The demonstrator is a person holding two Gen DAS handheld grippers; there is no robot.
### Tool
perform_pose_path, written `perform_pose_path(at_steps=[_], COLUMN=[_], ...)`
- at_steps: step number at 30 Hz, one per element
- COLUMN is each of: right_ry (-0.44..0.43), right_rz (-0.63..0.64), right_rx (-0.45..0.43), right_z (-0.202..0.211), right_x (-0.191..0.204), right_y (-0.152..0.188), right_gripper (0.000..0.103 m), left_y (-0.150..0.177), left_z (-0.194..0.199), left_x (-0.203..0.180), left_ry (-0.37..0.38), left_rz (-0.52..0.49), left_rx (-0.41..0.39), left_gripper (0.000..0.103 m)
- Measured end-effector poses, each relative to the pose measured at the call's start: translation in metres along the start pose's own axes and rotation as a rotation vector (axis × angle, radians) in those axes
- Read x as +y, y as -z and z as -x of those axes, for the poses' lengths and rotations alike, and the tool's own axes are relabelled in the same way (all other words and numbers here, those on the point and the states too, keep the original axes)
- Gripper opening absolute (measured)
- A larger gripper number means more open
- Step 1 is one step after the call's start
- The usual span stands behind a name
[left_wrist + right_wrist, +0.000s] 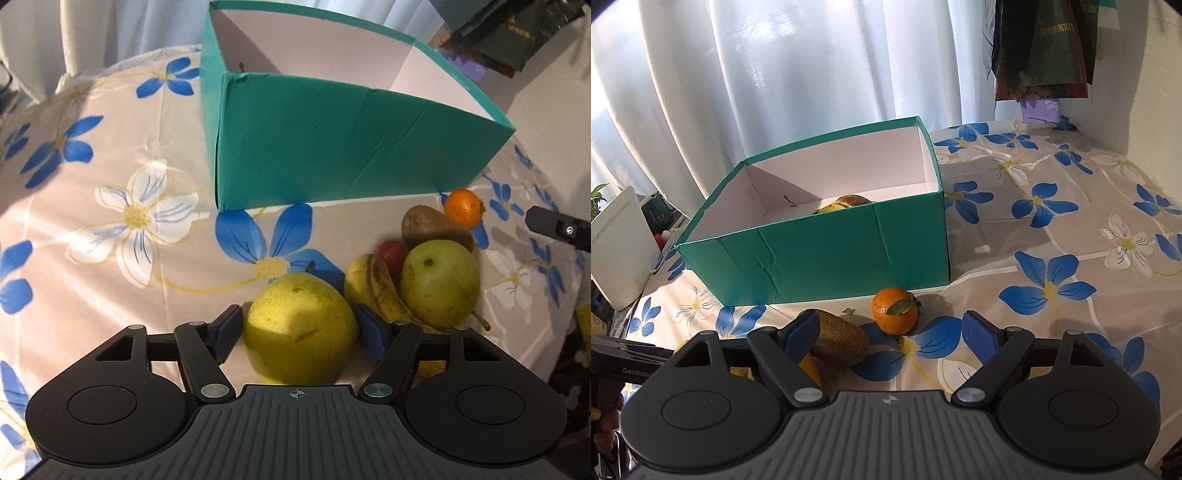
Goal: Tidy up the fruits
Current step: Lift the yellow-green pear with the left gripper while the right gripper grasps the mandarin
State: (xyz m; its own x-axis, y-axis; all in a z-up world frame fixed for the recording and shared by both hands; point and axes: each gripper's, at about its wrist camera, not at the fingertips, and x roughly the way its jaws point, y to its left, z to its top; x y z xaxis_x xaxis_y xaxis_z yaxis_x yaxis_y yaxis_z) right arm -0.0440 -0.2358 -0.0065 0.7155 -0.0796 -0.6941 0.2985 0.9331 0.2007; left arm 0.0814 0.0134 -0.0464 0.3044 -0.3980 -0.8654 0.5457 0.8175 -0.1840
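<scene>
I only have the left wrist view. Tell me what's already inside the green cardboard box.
Observer: In the right wrist view, one yellow fruit with brown patches lies in the green cardboard box, against its near wall.
Operator: Report the right gripper.
Observer: The right gripper is open, with nothing held.
Operator: Say what's nearest it.
Observer: The brown fuzzy kiwi lies beside one finger; the small orange mandarin sits just ahead.

Right gripper (890, 338) jaws stand apart, holding nothing. A kiwi (839, 341) and tangerine (894, 311) lie before the green box (827, 254).
</scene>
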Motion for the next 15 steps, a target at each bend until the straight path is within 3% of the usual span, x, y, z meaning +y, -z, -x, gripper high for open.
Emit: perform_pose_path(at_steps=[5,15], right_ry=[-0.005,0.001], right_rz=[0.01,0.014], right_rx=[-0.006,-0.005], right_z=[0.0004,0.0017], right_x=[0.0019,0.0003], right_y=[-0.0007,-0.0012], right_gripper=[0.085,0.085], left_y=[-0.002,0.0037], left_z=[-0.0042,0.0045], left_x=[0.0032,-0.0032], left_ry=[0.017,-0.055], left_rz=[0.033,0.051], left_rx=[-0.008,-0.033], left_gripper=[0.067,0.066])
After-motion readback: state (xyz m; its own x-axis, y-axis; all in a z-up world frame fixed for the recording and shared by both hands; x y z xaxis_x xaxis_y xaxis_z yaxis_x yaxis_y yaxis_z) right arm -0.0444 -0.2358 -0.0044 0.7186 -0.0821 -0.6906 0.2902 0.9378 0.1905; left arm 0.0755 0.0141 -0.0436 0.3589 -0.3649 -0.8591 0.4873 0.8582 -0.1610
